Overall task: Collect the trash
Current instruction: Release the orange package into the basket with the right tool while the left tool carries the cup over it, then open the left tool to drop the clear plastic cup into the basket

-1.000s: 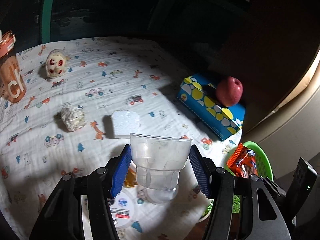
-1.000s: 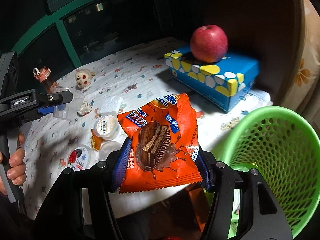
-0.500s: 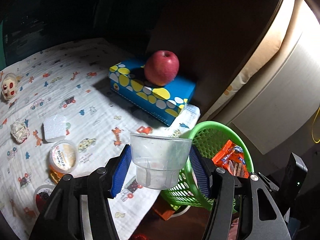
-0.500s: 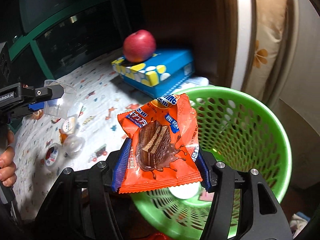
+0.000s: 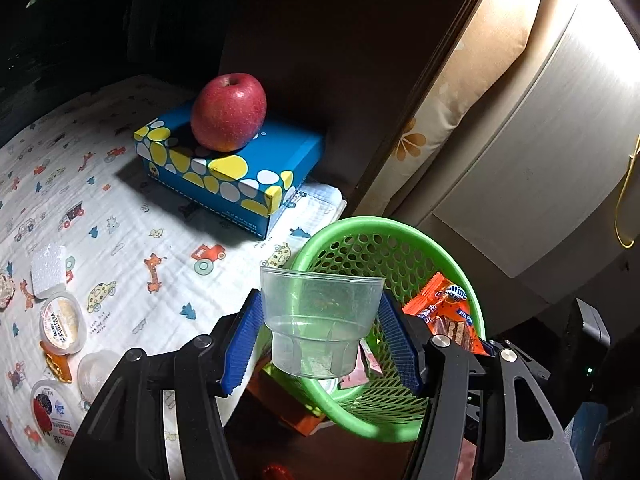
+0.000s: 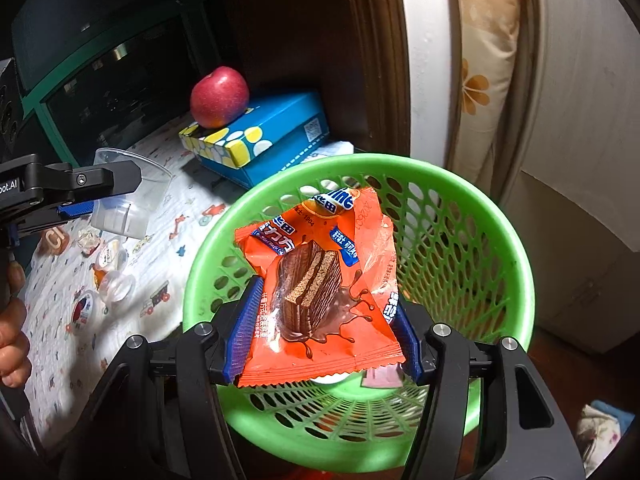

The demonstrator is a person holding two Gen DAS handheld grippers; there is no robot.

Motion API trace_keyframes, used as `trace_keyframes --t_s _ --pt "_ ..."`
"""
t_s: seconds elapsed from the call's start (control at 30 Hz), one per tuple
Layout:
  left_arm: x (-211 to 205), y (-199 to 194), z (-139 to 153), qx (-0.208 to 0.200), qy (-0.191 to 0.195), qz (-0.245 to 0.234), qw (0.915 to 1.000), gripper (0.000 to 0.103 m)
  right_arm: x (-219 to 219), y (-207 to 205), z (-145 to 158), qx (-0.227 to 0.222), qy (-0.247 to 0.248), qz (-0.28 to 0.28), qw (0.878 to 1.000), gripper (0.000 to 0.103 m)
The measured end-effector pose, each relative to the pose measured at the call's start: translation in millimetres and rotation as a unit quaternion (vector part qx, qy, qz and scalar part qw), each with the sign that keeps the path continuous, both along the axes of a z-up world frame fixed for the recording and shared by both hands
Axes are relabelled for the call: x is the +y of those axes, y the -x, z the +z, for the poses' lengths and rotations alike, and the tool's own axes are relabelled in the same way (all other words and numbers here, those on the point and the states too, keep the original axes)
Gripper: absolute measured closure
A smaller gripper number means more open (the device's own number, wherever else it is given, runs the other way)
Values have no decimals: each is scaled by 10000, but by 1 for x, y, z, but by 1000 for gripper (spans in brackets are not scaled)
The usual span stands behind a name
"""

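Note:
My left gripper [image 5: 320, 336] is shut on a clear plastic cup [image 5: 320, 316] and holds it upright over the near rim of the green basket [image 5: 400, 232]. My right gripper [image 6: 320, 336] is shut on an orange chocolate-wafer wrapper [image 6: 320, 280] and holds it above the green basket [image 6: 480, 216]. The wrapper also shows in the left wrist view [image 5: 444, 312], over the basket's right side. The cup and left gripper show in the right wrist view [image 6: 128, 200] at the left, over the table edge. Small scraps lie on the basket's bottom [image 5: 360, 368].
A red apple [image 5: 228, 112] sits on a blue spotted tissue box [image 5: 232, 176] on the printed tablecloth [image 5: 120, 220]. Small pudding cups [image 5: 62, 324], a white foam block [image 5: 48, 264] and a crumpled paper ball lie at the left. A cabinet and curtain stand at the right.
Both grippers have swung right from over the table to the green basket. The cup and the wrapper stayed gripped; the wrapper now hangs over the basket's opening.

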State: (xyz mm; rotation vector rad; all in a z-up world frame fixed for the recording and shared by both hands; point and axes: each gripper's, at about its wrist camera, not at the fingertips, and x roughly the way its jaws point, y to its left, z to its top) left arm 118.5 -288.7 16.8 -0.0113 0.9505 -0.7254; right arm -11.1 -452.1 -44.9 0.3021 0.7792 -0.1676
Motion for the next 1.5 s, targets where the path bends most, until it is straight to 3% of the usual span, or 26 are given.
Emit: trace_keyframes --t_s 0.2,0.37,0.57,1.07,1.23,1.5 --pt "-13 5 -1 3 -48 -105 9999 46 -8 4 -3 19 -40 -68 10000 42" --pt "-21 6 -3 10 -75 -166 9998 46 -11 7 -3 -14 -62 -115 9999 31" --pt "-27 6 -10 88 -82 -198 9997 46 -16 13 0 -66 -51 -176 9998 26" --pt "-46 7 -29 390 -108 -393 9984 45 -24 38 5 -227 -94 -382 9990 22" --pt "-49 11 -32 436 -64 -462 9980 37 -26 45 4 -223 -131 -451 9986 22" --pt "-27 14 -29 372 -26 -308 9988 37 -14 47 4 -239 -187 -351 9989 21"
